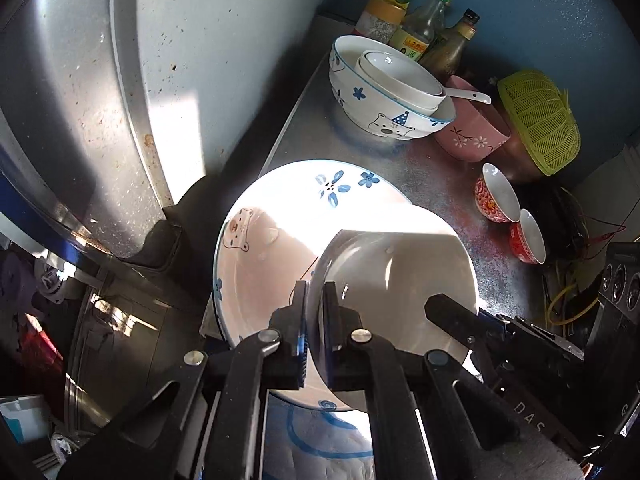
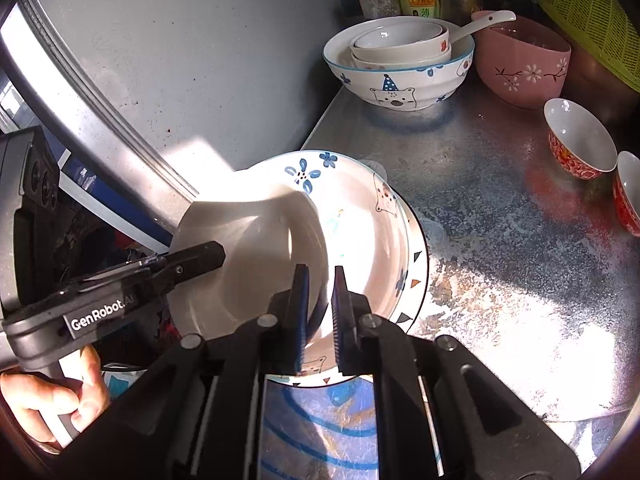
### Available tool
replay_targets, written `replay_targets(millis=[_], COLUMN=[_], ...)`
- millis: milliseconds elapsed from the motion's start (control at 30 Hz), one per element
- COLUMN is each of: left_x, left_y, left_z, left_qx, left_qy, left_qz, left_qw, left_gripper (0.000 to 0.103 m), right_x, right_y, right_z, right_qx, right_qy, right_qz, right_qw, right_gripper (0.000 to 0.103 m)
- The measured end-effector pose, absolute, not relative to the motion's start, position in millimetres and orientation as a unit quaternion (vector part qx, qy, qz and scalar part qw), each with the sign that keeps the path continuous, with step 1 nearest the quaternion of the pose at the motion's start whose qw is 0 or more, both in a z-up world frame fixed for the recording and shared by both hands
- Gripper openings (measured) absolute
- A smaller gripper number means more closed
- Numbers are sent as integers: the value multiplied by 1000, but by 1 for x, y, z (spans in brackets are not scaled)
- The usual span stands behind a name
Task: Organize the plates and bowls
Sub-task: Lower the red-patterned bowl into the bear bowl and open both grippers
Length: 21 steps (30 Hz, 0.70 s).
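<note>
A plain white bowl hangs tilted between both grippers, just above a flower-and-bear plate. My left gripper is shut on the bowl's rim at one side. My right gripper is shut on the opposite rim. Each gripper shows in the other's view: the right one at the bowl's right edge, the left one at its left. The bear plate rests on a plate with triangle marks at the metal counter's corner.
At the back stand a large bear bowl with smaller bowls nested inside, a pink bowl with a spoon, bottles, and a green basket. Two small red bowls sit at the right. A hand grips the left handle.
</note>
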State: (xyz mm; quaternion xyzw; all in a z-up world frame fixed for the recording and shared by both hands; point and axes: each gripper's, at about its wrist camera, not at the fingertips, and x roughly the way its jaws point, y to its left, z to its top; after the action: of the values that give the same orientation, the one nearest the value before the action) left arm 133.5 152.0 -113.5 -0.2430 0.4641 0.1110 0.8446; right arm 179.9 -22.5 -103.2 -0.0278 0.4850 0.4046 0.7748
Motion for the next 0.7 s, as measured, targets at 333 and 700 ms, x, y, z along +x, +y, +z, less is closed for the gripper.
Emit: replay_targets(millis=[333, 700], left_x=[143, 146], left_y=[163, 157], left_z=[-139, -131], left_qx=[-249, -242], left_qy=[488, 477], left_qz=[118, 114], left_qw=[828, 837], left_gripper=[5, 57], right_x=[186, 188], right_y=[-7, -8], right_z=[-124, -121], right_qx=[-38, -47], right_qy=[510, 503], right_qz=[398, 381], right_qw=[762, 774], right_gripper=[11, 15])
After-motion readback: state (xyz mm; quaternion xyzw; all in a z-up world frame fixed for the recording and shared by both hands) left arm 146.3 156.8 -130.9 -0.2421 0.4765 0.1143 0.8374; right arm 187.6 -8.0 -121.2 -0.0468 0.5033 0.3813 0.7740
